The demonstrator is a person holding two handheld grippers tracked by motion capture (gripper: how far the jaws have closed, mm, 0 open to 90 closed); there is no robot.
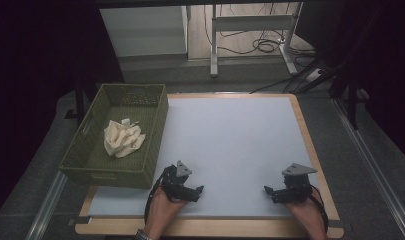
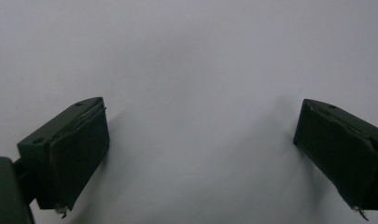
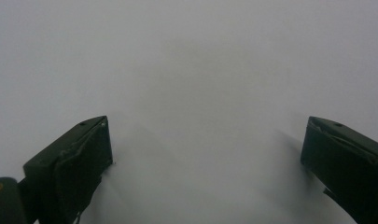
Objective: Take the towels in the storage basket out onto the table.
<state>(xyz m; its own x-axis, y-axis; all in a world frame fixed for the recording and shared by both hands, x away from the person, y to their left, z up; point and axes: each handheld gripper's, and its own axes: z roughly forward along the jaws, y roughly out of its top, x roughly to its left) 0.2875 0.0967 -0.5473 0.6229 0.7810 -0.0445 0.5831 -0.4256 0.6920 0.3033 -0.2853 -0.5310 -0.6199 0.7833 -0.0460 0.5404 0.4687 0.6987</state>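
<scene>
High view puts my 2 tools at the near edge of the pale grey table mat (image 1: 230, 140), both resting low on it. My left black two-jaw gripper (image 1: 199, 190) sits at about 7 o'clock on the mat, its tips pointing toward 3 o'clock; my right black two-jaw gripper (image 1: 267, 190) sits at about 5 o'clock, tips pointing toward 9 o'clock — so the 2 face each other across a bare stretch of mat, well apart.

Left gripper view has my left tool (image 2: 200, 135) with its jaws spread wide, nothing but mat between them. Right gripper view tells the same of my right tool (image 3: 207, 149): jaws far apart, pinching nothing.

At about 9 o'clock, overlapping the left edge of the mat, stands the olive-green woven rectangular basket (image 1: 157, 125). Inside it, near the middle of its floor, lies the crumpled cream-white cloth (image 1: 122, 138) — bunched into a loose heap, with a small white tag at its top edge. The basket's near right corner stands just beside my left tool, at its 11 o'clock; whether they touch I cannot tell. The cloth lies well apart from both tools.
</scene>
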